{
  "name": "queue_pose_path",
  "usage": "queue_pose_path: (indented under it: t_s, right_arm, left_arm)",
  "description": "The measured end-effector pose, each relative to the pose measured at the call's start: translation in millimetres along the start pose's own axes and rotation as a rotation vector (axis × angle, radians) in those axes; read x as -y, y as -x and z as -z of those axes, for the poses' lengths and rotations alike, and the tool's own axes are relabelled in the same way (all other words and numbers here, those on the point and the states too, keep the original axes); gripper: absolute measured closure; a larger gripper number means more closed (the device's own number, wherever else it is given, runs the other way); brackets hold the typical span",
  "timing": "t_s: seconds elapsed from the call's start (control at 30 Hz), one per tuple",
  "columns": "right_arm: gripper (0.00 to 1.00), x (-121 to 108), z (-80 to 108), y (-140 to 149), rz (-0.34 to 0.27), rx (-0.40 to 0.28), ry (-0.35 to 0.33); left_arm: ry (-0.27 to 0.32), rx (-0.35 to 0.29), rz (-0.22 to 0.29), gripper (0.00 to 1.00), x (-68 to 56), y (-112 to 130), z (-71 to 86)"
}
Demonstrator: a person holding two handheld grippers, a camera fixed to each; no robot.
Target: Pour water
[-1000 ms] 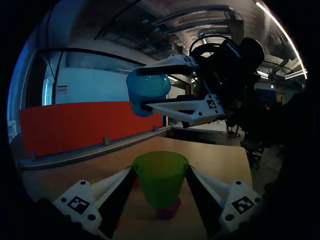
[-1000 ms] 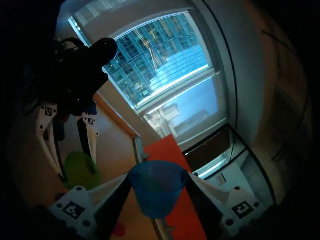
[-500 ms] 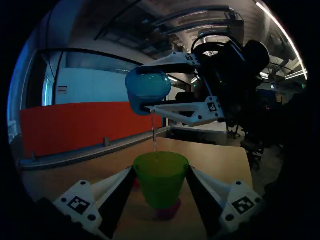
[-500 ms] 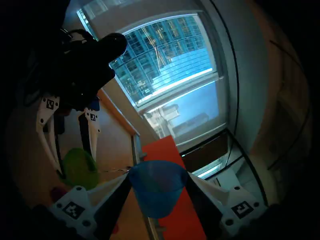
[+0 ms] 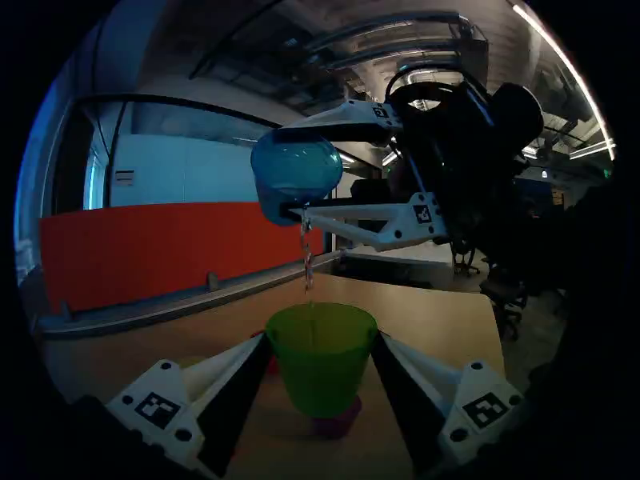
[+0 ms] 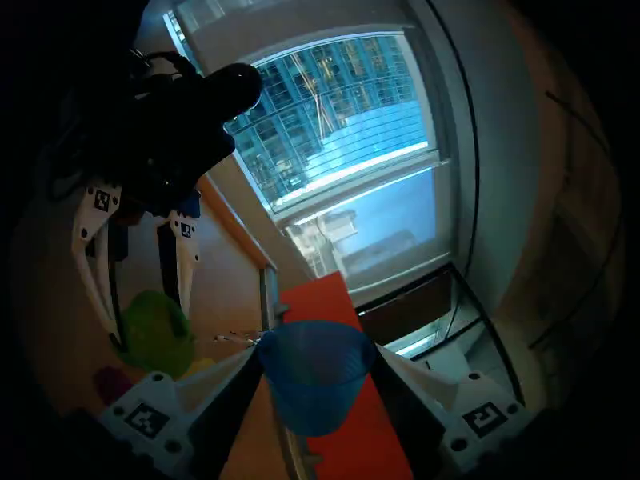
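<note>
One translucent blue cup (image 5: 294,178) tipped above green cup (image 5: 322,364).

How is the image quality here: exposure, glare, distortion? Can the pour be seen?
Left gripper view: dim, ceiling light strip glaring, fisheye bending the table edge; the stream from blue cup to green cup is visible, thin. Right gripper view: bright window backlights the scene, left gripper dark against it; blue cup sharp.
</note>
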State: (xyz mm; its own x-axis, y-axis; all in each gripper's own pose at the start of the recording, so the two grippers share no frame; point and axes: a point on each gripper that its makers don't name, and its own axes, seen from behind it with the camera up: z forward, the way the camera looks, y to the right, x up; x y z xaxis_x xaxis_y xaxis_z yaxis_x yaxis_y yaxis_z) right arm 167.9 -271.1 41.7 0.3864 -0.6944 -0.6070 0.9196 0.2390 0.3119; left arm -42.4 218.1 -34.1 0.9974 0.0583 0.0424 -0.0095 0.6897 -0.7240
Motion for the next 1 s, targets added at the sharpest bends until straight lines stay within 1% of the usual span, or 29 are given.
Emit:
queue_pose_path:
  t_s: [0.2,0.7,1.0]
  right_arm:
    - [0.08,-2.5,-0.5,-0.5,0.011,-0.003,0.004]
    - [0.08,-7.5,0.1,-2.5,0.061,-0.005,0.012]
    - [0.08,-12.5,0.5,-2.8,0.094,-0.006,0.016]
  left_arm:
    - [0.001,0.0,-0.001,0.13,0.0,-0.5,0.6]
    - [0.007,0.003,-0.008,0.13,-3.2,-0.8,1.2]
    - [0.007,0.001,-0.005,0.13,-1.8,-0.6,0.0]
